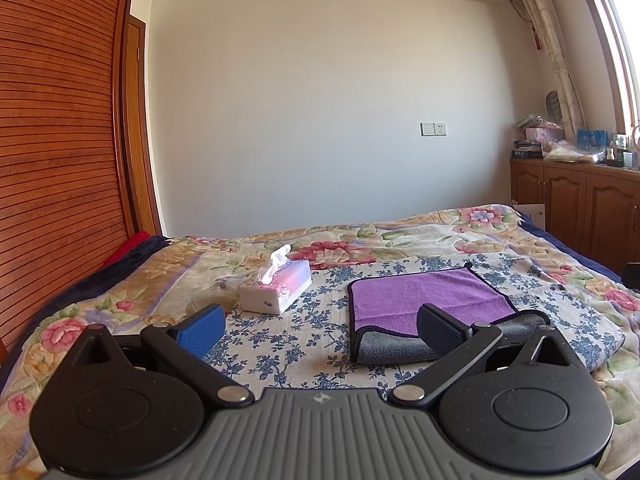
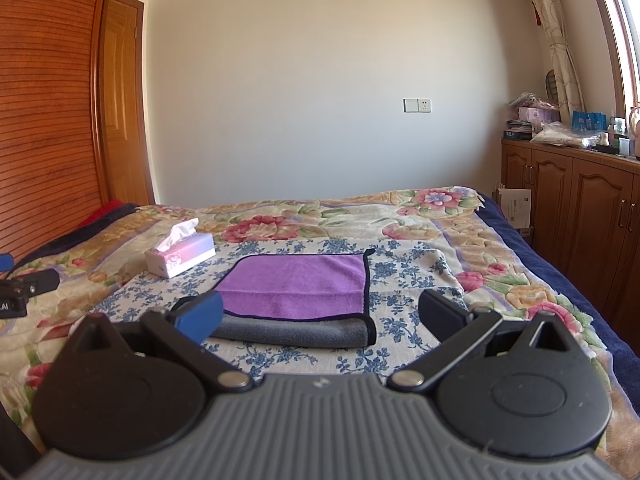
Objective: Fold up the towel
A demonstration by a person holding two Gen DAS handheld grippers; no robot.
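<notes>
A purple towel point(image 1: 424, 298) with black edging and a grey underside lies folded on the blue-flowered cloth on the bed. Its near edge shows the grey layer. It also shows in the right wrist view point(image 2: 298, 284). My left gripper point(image 1: 320, 330) is open and empty, just short of the towel's near left corner. My right gripper point(image 2: 320, 316) is open and empty, straddling the towel's near edge from the front. Part of the left gripper point(image 2: 24, 286) shows at the left edge of the right wrist view.
A pink and white tissue box point(image 1: 276, 286) stands left of the towel, also in the right wrist view point(image 2: 180, 256). The floral bedspread point(image 1: 420, 236) covers the bed. A wooden headboard point(image 1: 60, 160) is at left. Wooden cabinets point(image 2: 580, 216) stand at right.
</notes>
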